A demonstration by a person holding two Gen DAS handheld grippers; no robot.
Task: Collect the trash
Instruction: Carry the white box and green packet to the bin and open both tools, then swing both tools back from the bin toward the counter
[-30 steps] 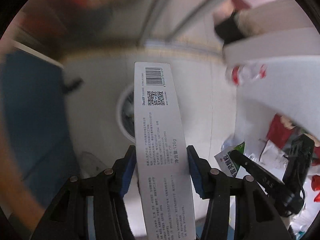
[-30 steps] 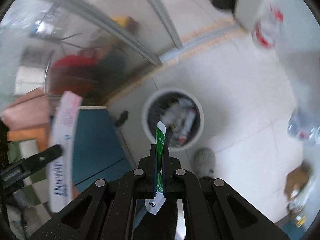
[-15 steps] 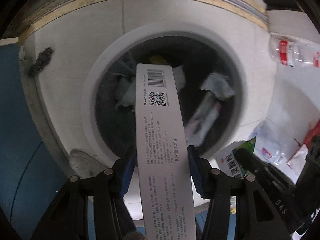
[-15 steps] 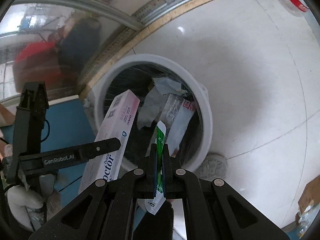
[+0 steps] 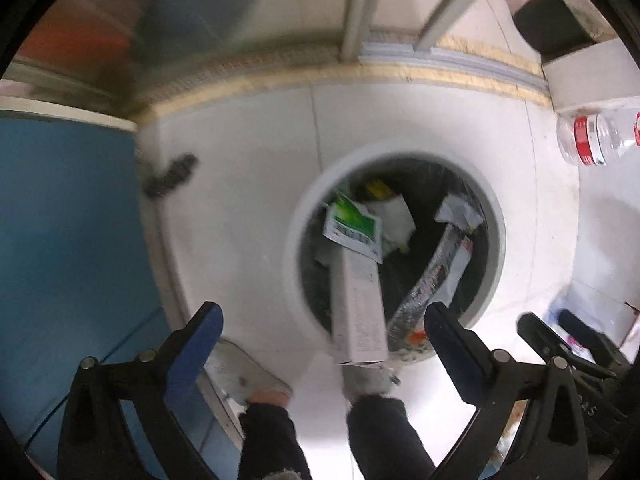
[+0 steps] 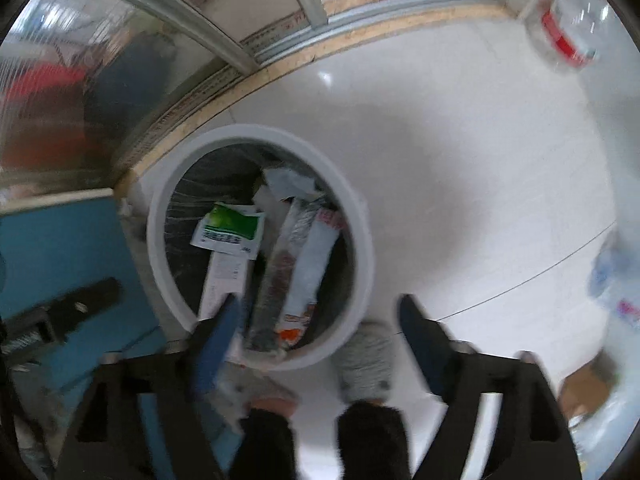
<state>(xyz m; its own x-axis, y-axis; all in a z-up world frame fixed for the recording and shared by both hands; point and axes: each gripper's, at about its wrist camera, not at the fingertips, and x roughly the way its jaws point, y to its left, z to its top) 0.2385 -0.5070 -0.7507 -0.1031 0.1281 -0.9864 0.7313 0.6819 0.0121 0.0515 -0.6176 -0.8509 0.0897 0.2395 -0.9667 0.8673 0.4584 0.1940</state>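
Note:
A round white trash bin (image 5: 294, 240) (image 6: 362, 216) stands on the pale floor, holding wrappers. My left gripper (image 5: 320, 320) hangs above its near rim with jaws opening wide. The long white printed box (image 5: 360, 300) (image 6: 224, 276) slants loose into the bin, touching neither pad. My right gripper (image 6: 318, 308) is also over the bin, jaws opening, with nothing between them. The green and white sachet (image 5: 354, 226) (image 6: 230, 228) lies free on top of the box inside the bin.
A clear bottle with a red label (image 5: 596, 136) (image 6: 564, 24) lies on the floor at the far right. A blue surface (image 5: 60, 240) borders the left. A person's feet in grey slippers (image 6: 368, 364) stand just before the bin. A sliding-door track (image 5: 440, 64) runs behind.
Both grippers have gone from shut to wide open. The white box has left the left gripper and the green sachet the right one; both now lie in the bin.

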